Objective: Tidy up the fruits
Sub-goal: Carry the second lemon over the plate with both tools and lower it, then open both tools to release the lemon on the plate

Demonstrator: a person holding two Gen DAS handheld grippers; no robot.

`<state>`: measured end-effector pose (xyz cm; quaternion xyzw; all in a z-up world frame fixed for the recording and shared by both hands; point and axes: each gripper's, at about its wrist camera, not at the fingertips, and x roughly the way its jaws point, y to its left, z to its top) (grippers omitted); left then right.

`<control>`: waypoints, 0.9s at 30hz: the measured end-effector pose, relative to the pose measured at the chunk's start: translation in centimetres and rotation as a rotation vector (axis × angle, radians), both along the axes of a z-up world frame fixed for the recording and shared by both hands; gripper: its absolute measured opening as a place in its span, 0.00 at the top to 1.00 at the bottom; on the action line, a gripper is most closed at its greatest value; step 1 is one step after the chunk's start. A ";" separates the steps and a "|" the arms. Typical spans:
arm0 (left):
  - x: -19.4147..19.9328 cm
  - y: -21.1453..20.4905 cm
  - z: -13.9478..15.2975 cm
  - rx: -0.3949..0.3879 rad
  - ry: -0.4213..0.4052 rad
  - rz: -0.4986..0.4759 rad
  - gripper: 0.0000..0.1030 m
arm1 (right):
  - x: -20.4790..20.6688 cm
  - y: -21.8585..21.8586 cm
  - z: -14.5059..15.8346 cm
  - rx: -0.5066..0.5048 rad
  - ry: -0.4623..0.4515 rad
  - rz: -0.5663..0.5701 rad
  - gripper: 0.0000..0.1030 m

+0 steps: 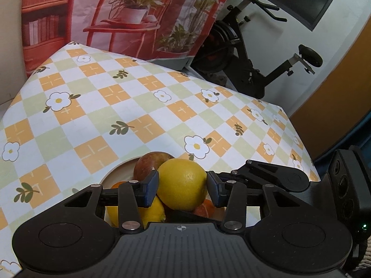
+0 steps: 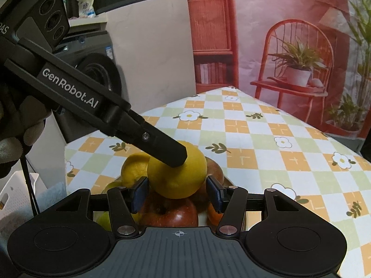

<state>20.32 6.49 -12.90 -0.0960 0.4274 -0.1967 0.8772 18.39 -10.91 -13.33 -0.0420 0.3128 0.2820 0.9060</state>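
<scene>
Both tongs crowd over the fruit plate [image 1: 120, 169] on the checkered counter [image 1: 116, 106]. The left tongs [image 1: 183, 187] sit either side of the big yellow lemon [image 1: 182, 184], which tops the pile; the left pad touches it, a sliver of gap shows on the right, so a firm grip I cannot confirm. The right tongs [image 2: 177, 191] stand open, flanking that same lemon [image 2: 177, 178] without contact. Below it lie a red apple [image 2: 169, 213], a second lemon [image 2: 133, 169] and an orange [image 2: 213, 215].
</scene>
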 end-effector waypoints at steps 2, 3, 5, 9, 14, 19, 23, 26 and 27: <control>0.0 0.1 0.0 -0.002 0.001 0.003 0.54 | 0.0 0.1 0.0 -0.002 -0.002 0.001 0.51; 0.0 0.1 0.0 -0.003 0.001 0.004 0.54 | 0.0 0.0 0.0 -0.002 -0.002 0.001 0.51; 0.0 0.1 0.0 0.000 0.000 0.003 0.54 | -0.1 -0.1 0.0 -0.001 -0.002 0.001 0.51; 0.1 0.1 0.0 0.001 -0.001 0.005 0.54 | -0.1 0.0 0.0 -0.004 -0.004 -0.002 0.50; -0.1 0.1 0.2 0.004 -0.003 0.009 0.54 | -0.2 -0.2 0.0 -0.003 -0.005 -0.005 0.50; -0.1 0.1 0.3 0.008 -0.006 0.013 0.54 | -0.3 -0.3 0.1 -0.003 -0.006 -0.006 0.49; -0.2 0.2 0.4 0.010 -0.011 0.023 0.54 | -0.4 -0.6 0.2 -0.005 -0.010 -0.013 0.47; -0.3 0.3 0.5 0.010 -0.017 0.027 0.54 | -0.5 -0.7 0.3 -0.005 -0.012 -0.016 0.46; -0.3 0.3 0.6 0.010 -0.018 0.028 0.54 | -0.6 -0.7 0.3 -0.005 -0.013 -0.018 0.46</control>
